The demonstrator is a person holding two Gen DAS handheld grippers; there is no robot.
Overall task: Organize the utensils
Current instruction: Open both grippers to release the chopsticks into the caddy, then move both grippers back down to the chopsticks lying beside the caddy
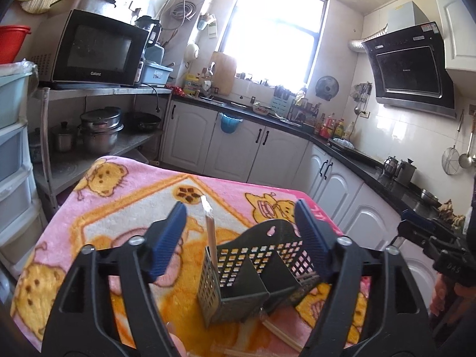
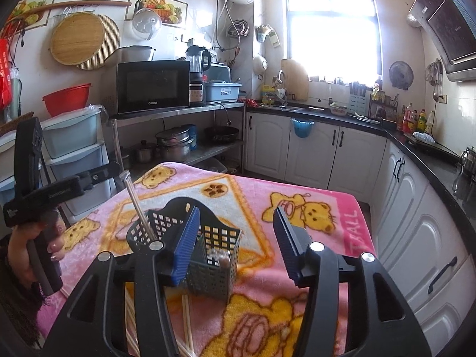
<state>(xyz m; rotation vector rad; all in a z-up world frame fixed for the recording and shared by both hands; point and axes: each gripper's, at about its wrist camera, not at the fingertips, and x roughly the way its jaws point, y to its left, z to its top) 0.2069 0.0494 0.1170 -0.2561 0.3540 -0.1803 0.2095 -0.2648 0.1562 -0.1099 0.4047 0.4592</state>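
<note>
Clearly "Galanz" on microwave [image 2: 153,89]; left tool [image 1: 239,233] and right tool [image 2: 236,238] both agape, empty, over basket [image 2: 190,247].

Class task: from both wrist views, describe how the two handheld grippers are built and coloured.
Both the left gripper and the right gripper have glossy black plastic frames with cut-out openings, silver round screws and ribbed blue pads on the fingers. No cables show.

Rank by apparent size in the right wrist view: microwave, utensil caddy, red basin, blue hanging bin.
1. Utensil caddy, though nearness to the camera inflates it.
2. Microwave.
3. Red basin.
4. Blue hanging bin, plainly the smallest.
</note>
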